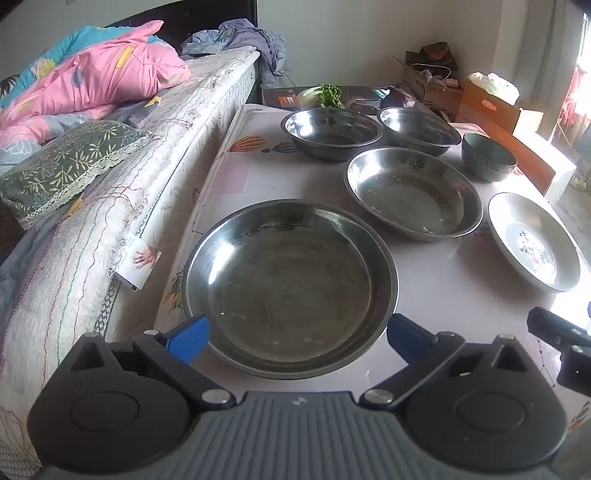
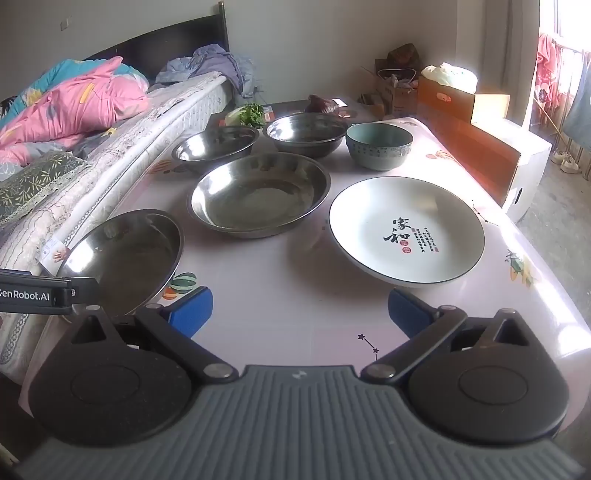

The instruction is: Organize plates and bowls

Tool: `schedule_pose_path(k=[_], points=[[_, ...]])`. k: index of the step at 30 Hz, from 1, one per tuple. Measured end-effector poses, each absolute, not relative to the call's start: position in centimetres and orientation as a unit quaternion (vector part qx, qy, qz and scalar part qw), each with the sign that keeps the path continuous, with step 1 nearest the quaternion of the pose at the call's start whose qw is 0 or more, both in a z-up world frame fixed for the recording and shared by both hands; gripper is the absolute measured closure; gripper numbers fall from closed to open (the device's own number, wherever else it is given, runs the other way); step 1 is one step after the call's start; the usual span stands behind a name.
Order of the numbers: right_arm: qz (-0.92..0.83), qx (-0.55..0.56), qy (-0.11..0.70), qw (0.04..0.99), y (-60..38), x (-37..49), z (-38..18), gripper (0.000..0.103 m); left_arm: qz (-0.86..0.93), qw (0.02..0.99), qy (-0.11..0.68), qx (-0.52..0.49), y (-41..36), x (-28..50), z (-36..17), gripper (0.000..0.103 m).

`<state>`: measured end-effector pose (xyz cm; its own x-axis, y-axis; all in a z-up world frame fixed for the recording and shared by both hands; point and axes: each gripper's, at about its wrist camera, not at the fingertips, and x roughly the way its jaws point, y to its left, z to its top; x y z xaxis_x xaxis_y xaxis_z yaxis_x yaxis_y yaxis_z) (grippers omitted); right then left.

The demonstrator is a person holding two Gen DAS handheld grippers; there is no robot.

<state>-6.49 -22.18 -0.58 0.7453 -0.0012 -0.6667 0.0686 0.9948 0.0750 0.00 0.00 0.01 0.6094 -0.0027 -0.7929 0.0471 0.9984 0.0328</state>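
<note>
Bed (image 1: 122, 155) left; white wall (image 2: 314, 37); sunlit window (image 2: 569, 33) right.

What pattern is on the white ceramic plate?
Black calligraphy with small red seals on the white ceramic plate; clearest in the right wrist view.

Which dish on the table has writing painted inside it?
The white plate does, with black brush writing and red stamps in its middle. It lies alone at the table's right side. The other plates and bowls are plain shiny metal, plus one blue-green bowl.

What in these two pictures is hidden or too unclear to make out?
- Right wrist view: near steel dish, its front rim hidden behind the left hand-held gripper.
- Left wrist view: right hand-held gripper cut off by the edge; only black parts show.
- Left wrist view: white plate, writing too blurred to read.
- Both views: greens partly behind the steel bowls.
</note>
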Motion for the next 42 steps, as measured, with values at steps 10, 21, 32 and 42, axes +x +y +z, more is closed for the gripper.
schedule_pose_path(k=[10, 21, 32, 42], points=[[-0.024, 0.052, 0.352, 0.934, -23.0, -6.7, 0.1, 0.001, -0.03, 0.9, 0.434, 0.028, -1.4, -0.3, 1.4, 0.0], [-0.027, 0.057, 0.351, 0.934, -23.1, -7.1, 0.2, 0.001, -0.048, 0.901, 0.431, 0.03, -1.3, -1.0, 1.3, 0.0], [-0.034, 0.052, 0.357, 0.932, -23.5, -7.6, 0.2, 0.001, -0.066, 0.894, 0.441, 0.031, -1.8, -1.3, 0.9, 0.0], [-0.033, 0.051, 0.364, 0.929, -23.3, -7.0, 0.1, 0.001, -0.067, 0.893, 0.444, 0.031, -1.8, -1.3, 0.9, 0.0]])
